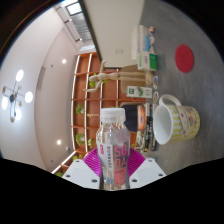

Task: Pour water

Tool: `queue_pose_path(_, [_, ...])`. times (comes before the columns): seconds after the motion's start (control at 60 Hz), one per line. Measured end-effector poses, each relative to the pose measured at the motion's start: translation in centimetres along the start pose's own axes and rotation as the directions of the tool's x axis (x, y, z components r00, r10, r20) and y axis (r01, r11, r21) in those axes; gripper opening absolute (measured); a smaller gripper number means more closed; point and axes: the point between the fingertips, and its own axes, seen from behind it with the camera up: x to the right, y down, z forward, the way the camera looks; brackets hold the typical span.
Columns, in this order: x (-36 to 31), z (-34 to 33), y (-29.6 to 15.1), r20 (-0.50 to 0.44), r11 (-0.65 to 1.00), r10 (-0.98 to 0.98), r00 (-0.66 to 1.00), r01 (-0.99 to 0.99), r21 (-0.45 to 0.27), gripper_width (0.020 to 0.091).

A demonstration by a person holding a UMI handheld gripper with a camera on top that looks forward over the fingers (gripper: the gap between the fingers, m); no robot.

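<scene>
A clear plastic water bottle (114, 150) with a pink label stands between my fingers, and both magenta pads (94, 160) press on its sides. My gripper (114, 162) is shut on it. The whole view is rolled on its side, so the bottle is tipped over with the gripper. Its neck and cap end (113, 117) lie just beside a white mug (176, 119) with a green pattern and a handle. The mug sits on the grey table (190, 90), with its open mouth facing the bottle's top. No water stream is visible.
A red round disc (185, 57) lies on the table beyond the mug. A white and green carton (136, 93) and small items (150, 45) stand further off. Wooden shelves (90, 95) and ceiling lights (15, 90) fill the background.
</scene>
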Motion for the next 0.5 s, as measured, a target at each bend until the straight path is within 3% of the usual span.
queue_pose_path(0.117, [-3.7,-0.5,-3.2,0.002,0.901,-0.433,0.901,0.433,0.036,0.0322])
queue_pose_path(0.2, [-5.1,-0.9,-6.2,-0.058,0.682,-0.725,0.687,0.727,0.078,0.0323])
queue_pose_path(0.267, [-5.5,-0.7,-9.5,-0.158,0.455,-0.876,0.456,0.889,0.046,0.0337])
queue_pose_path(0.4, [-3.3,-1.4,-17.4,-0.380,0.047,-0.925,0.018,0.997,-0.068,0.0338])
queue_pose_path(0.5, [-0.6,-1.8,-21.0,-0.457,-0.029,-0.884,-0.101,0.986,-0.162,0.0338])
